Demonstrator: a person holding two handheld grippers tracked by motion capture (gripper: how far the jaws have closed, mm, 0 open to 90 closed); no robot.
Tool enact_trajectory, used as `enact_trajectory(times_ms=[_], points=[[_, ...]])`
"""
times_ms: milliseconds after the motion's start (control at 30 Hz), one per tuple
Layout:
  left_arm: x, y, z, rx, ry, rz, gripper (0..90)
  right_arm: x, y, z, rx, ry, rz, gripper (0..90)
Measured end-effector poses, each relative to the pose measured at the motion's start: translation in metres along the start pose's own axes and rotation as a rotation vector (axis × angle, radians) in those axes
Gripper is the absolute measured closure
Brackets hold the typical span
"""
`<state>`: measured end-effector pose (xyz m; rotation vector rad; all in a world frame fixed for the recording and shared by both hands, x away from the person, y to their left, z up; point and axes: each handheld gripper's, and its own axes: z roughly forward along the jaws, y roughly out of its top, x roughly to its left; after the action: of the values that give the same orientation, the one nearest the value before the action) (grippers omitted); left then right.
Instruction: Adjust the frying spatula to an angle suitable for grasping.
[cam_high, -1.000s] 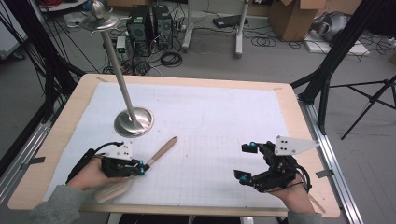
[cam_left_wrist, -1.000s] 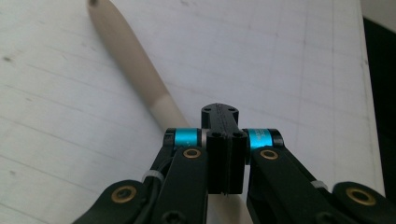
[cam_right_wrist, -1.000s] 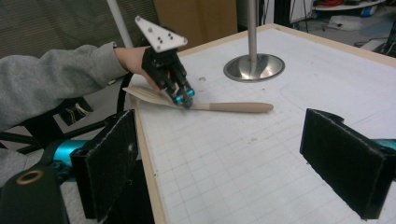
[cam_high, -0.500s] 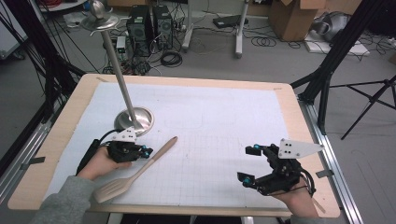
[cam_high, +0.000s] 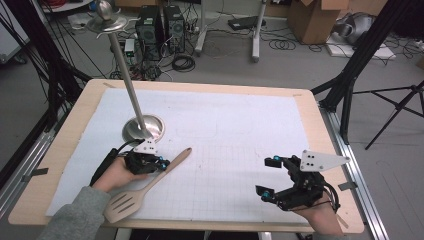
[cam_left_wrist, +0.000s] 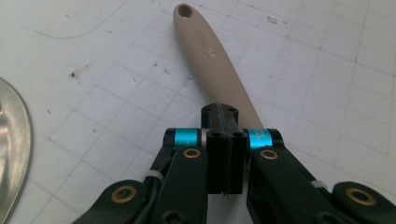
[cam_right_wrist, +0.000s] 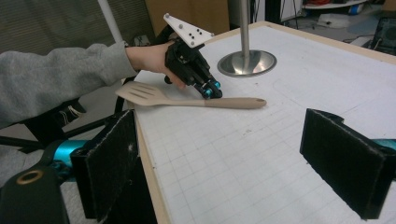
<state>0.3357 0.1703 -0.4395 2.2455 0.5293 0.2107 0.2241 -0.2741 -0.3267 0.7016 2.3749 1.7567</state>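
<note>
A beige slotted spatula (cam_high: 150, 186) lies flat on the white grid mat, its handle pointing up and to the right and its head near the front edge. My left gripper (cam_high: 162, 164) is shut, jaws pressed together with nothing between them. Its tips rest at the middle of the spatula handle (cam_left_wrist: 219, 70), as also seen from across the table in the right gripper view (cam_right_wrist: 211, 90). My right gripper (cam_high: 266, 176) sits at the front right, open wide, with bare mat between its pads (cam_right_wrist: 109, 163).
A metal stand with a round base (cam_high: 144, 127), a slanting pole and a small dish on top rises just behind my left hand; its base edge (cam_left_wrist: 11, 154) lies close to the left gripper. The wooden table rim (cam_high: 320, 125) frames the mat.
My left hand has slid away from the front edge toward the stand base, uncovering the spatula head. The spatula and my right gripper have stayed put.
</note>
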Motion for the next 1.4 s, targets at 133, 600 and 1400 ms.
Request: enact_trajectory(times_ms=[133, 600, 1400], points=[[0.000, 0.001, 0.001, 0.001, -0.002, 0.017, 89.6, 0.000, 0.000, 0.001, -0.003, 0.002, -0.005, 10.9], [-0.008, 0.009, 0.011, -0.002, -0.068, 0.098, 89.6, -0.001, -0.002, 0.001, 0.004, -0.001, 0.003, 10.9], [-0.022, 0.023, -0.002, -0.067, -0.071, 0.135, 89.5, -0.001, -0.003, -0.002, 0.005, -0.005, 0.014, 10.9]])
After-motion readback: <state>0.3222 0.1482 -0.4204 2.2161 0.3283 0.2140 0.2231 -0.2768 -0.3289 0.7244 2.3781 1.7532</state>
